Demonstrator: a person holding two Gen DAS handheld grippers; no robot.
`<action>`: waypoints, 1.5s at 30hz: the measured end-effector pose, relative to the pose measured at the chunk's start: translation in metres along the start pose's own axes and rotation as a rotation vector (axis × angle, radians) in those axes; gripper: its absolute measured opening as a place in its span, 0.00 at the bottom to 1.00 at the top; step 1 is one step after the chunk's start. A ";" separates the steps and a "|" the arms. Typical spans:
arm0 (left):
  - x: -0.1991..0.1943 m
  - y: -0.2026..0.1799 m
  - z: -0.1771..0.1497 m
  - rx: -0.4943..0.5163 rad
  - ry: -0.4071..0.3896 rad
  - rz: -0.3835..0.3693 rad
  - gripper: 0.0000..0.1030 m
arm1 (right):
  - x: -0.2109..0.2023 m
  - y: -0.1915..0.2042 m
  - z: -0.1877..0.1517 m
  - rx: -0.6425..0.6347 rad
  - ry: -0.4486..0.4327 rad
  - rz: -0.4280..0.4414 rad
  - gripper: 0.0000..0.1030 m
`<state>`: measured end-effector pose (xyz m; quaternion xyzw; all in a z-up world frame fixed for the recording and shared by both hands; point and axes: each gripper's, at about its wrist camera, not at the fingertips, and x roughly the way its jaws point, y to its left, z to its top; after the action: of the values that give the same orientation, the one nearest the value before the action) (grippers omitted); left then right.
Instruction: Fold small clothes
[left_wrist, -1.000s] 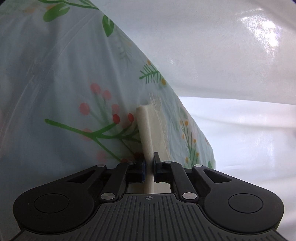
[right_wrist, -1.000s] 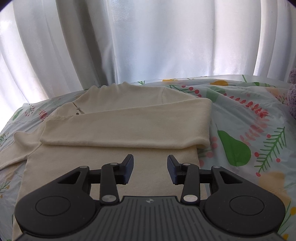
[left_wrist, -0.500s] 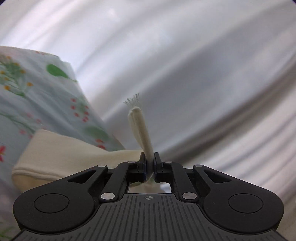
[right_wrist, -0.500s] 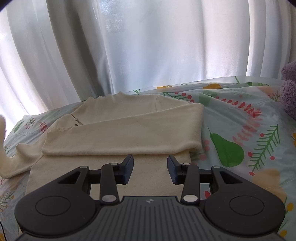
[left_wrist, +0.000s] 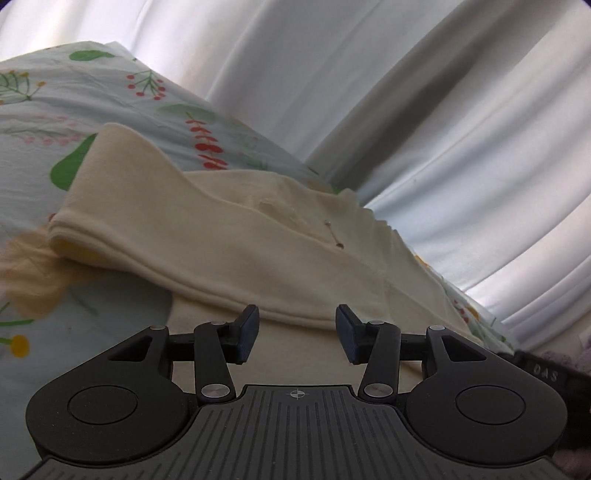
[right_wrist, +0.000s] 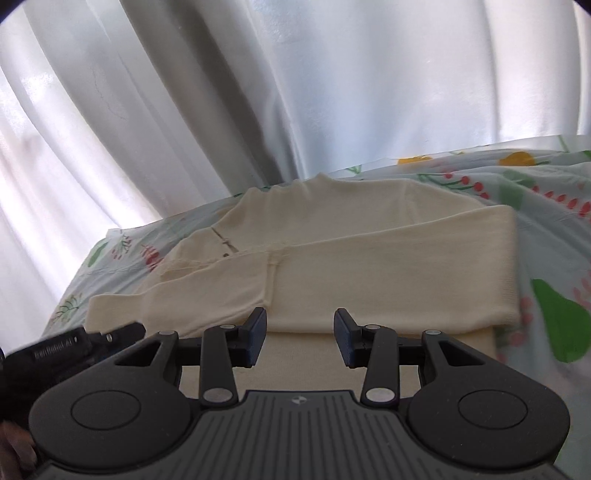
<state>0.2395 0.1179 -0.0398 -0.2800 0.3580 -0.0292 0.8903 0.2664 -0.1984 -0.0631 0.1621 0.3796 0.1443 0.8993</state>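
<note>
Letting go of the sleeve it pinched a moment ago, the left gripper (left_wrist: 297, 334) now hangs over the cream sweater (left_wrist: 229, 240) with its jaws wide and nothing in them, so the second sleeve looks folded in and the next job is probably to fold the body. The right gripper (right_wrist: 300, 338) is wide and empty too, low above the bottom part of the sweater. The sweater lies flat on the flowery sheet (right_wrist: 554, 199) by the white curtain (right_wrist: 332, 92), soft and smooth, both sleeves laid across its front.
</note>
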 end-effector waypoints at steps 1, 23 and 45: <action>-0.001 0.003 -0.002 0.008 -0.004 0.011 0.49 | 0.012 0.002 0.004 0.008 0.016 0.023 0.38; 0.006 0.017 0.007 0.018 0.046 0.131 0.51 | 0.006 0.016 0.034 0.075 -0.208 0.086 0.06; 0.025 0.011 0.012 0.052 0.066 0.155 0.53 | 0.029 -0.107 0.018 0.320 -0.027 0.063 0.24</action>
<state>0.2641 0.1265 -0.0540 -0.2270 0.4070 0.0210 0.8845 0.3138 -0.2872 -0.1127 0.3171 0.3806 0.1080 0.8619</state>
